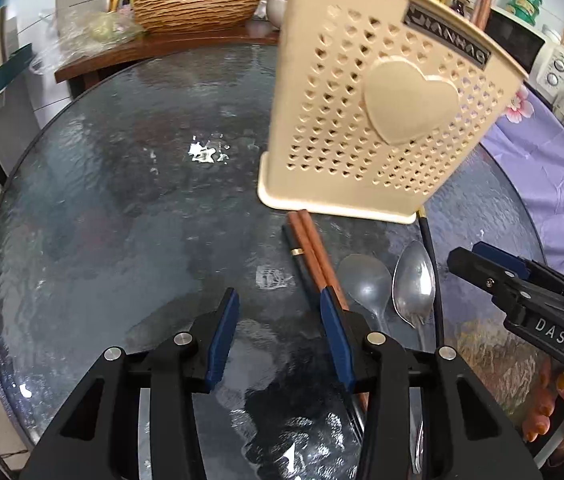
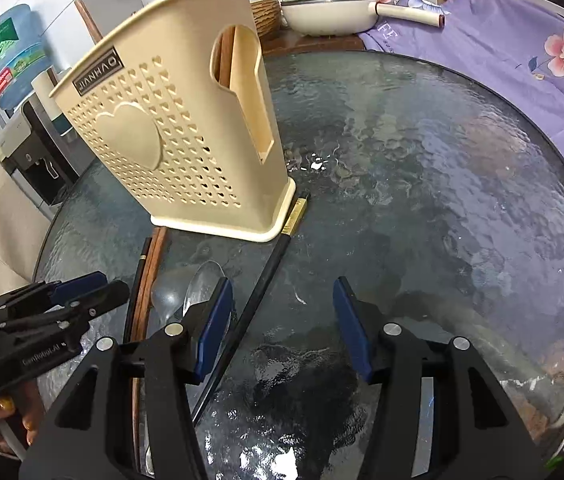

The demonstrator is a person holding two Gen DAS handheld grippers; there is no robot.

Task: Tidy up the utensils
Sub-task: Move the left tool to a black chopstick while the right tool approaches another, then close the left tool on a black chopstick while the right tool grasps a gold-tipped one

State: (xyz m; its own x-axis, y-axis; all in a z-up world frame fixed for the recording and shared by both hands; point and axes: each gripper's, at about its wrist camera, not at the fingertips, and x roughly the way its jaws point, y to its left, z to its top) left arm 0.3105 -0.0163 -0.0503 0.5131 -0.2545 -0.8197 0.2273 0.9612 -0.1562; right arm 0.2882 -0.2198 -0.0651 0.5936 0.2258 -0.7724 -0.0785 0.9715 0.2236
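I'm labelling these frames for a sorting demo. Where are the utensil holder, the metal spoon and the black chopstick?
Utensil holder (image 1: 410, 106): left wrist view, on its raised heart.
Metal spoon (image 1: 413, 280): left wrist view, on the bowl.
Black chopstick (image 2: 269, 268): right wrist view, on mid-shaft.

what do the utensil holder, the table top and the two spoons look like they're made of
Holder: cream plastic, by its moulded heart and punched heart holes; matte.
Table top: probably textured glass, rippled and glossy with bright glints.
Shiny spoon: likely steel, with a mirror-like bowl.
Other spoon: see-through, the table shows through it, so clear plastic or glass; I can't tell which.
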